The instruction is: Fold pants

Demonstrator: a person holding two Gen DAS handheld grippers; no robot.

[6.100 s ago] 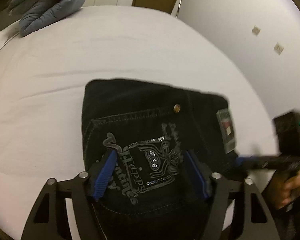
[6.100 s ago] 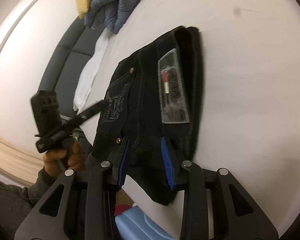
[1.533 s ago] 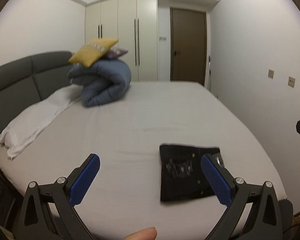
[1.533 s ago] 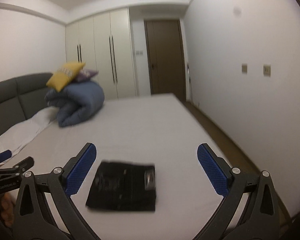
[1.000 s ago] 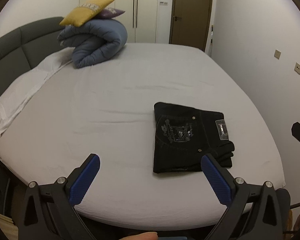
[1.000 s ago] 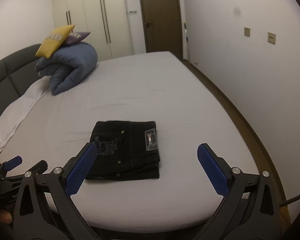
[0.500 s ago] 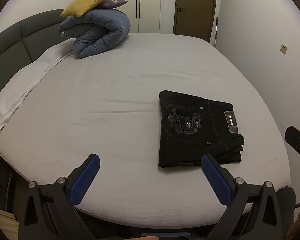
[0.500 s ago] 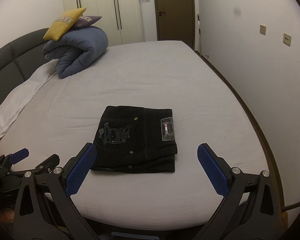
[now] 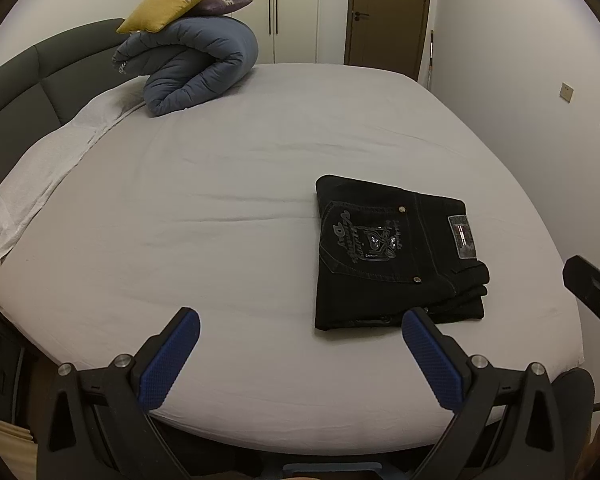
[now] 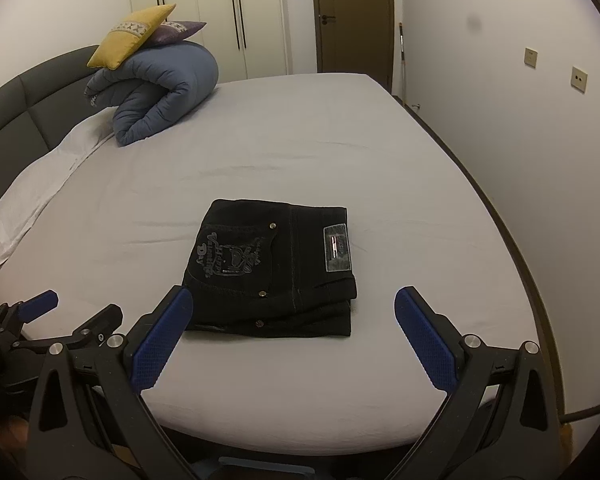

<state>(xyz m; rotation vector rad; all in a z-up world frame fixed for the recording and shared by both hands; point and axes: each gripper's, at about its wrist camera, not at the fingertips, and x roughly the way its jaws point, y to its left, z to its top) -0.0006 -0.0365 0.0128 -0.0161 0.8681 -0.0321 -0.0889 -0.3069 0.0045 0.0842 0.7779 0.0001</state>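
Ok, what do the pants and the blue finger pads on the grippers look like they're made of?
Pants: black denim by the look, matte, with pale contrast stitching, metal rivets, an embroidered pocket and a waistband patch. Pads: blue, with a fine gridded texture, probably rubber or soft plastic; the pictures can't settle which. Both the left gripper and the right gripper stand open, clear of the pants.

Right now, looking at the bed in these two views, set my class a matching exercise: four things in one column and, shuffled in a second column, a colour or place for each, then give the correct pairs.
Column A
1. pants
2. duvet
3. yellow cushion
4. door

Column B
a. rolled up, blue, at the headboard end of the bed
b. folded, black, near the bed's front edge
c. brown, shut, in the far wall
d. resting on top of the roll

Pairs: 1-b, 2-a, 3-d, 4-c
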